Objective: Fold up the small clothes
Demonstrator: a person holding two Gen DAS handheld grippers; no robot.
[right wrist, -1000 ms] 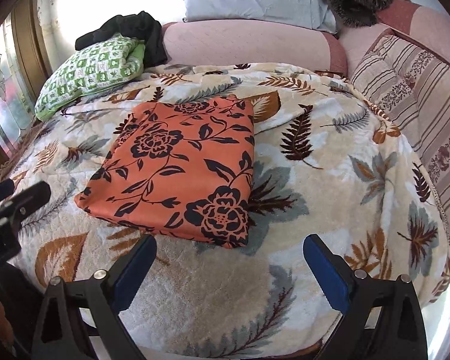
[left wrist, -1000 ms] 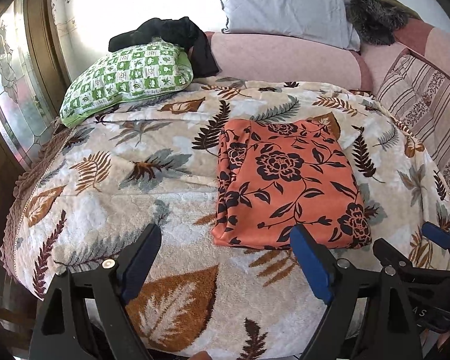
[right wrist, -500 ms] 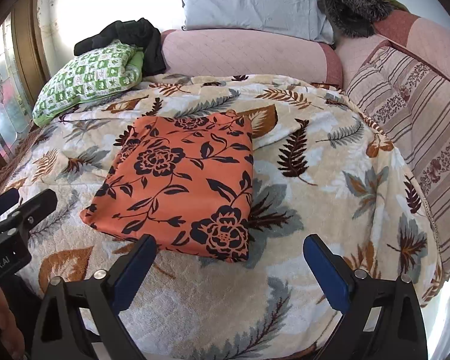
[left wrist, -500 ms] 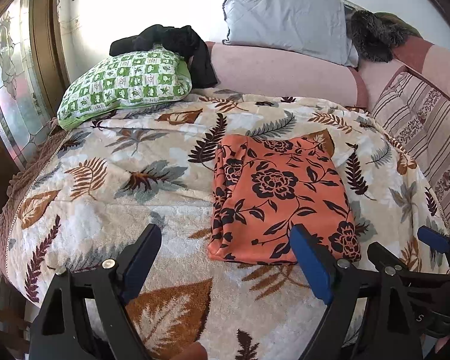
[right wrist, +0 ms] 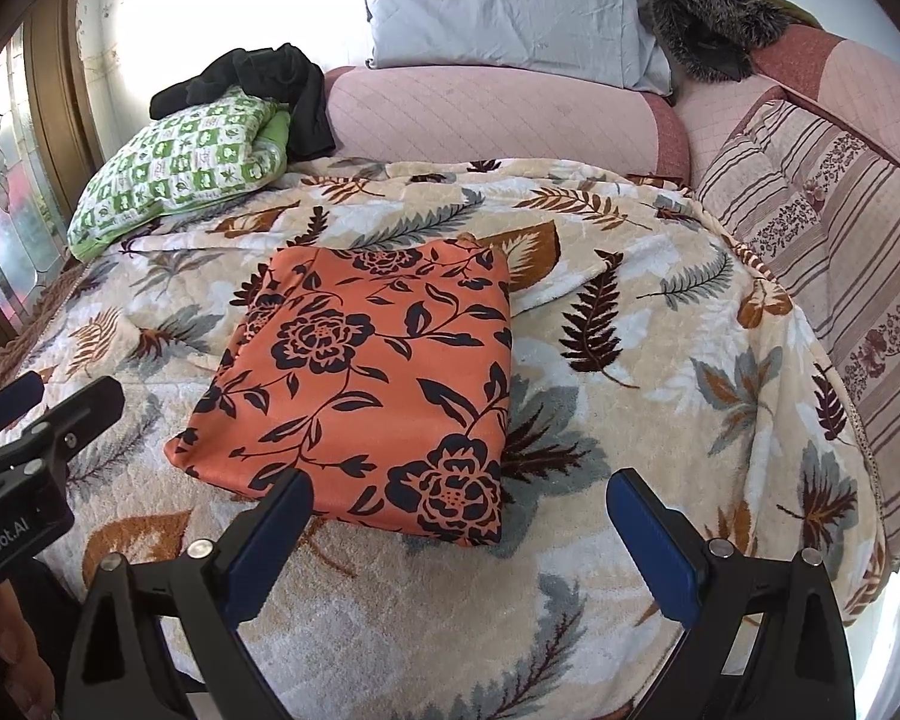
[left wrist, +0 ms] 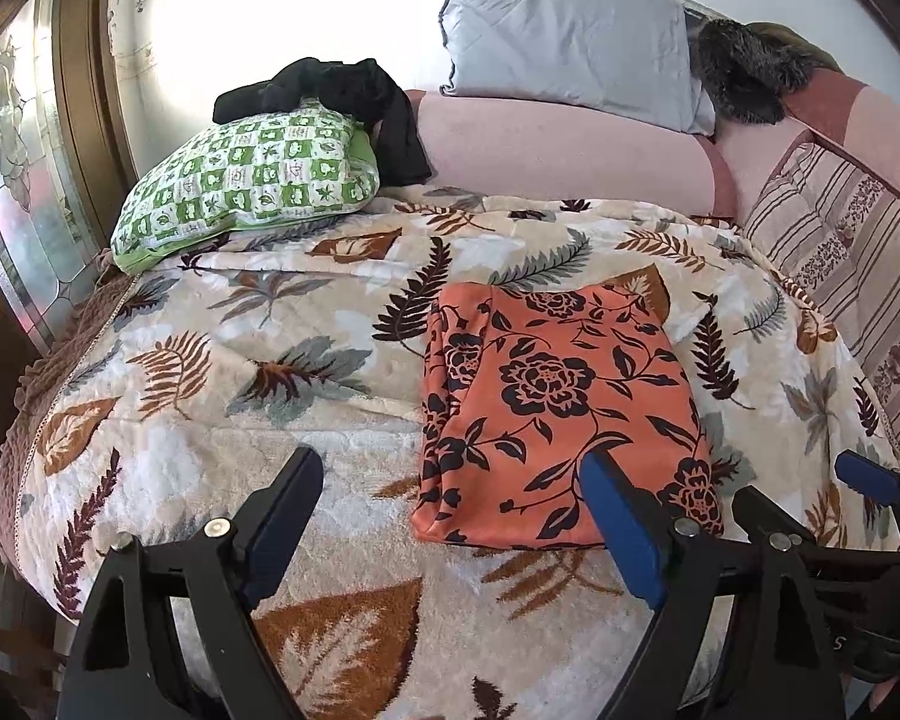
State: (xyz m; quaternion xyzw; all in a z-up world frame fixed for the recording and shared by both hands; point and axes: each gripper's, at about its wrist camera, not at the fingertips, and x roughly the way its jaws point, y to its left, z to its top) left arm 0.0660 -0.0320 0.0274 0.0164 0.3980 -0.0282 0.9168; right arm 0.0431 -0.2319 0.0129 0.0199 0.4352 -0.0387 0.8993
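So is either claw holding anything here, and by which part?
Nothing is held. The left claw and right claw both stand open, short of the folded orange cloth with black flowers lying on the leaf-patterned blanket.

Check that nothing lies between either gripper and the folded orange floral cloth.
Nothing visible does. The orange floral cloth lies flat on the leaf-print blanket, and only bare blanket separates it from the open left gripper and the open right gripper.

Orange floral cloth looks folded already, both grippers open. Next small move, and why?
Probably back both grippers off, or lower them to press it flat. The orange floral cloth lies as a neat rectangle on the blanket; the left gripper and right gripper are open, empty, short of its near edge.
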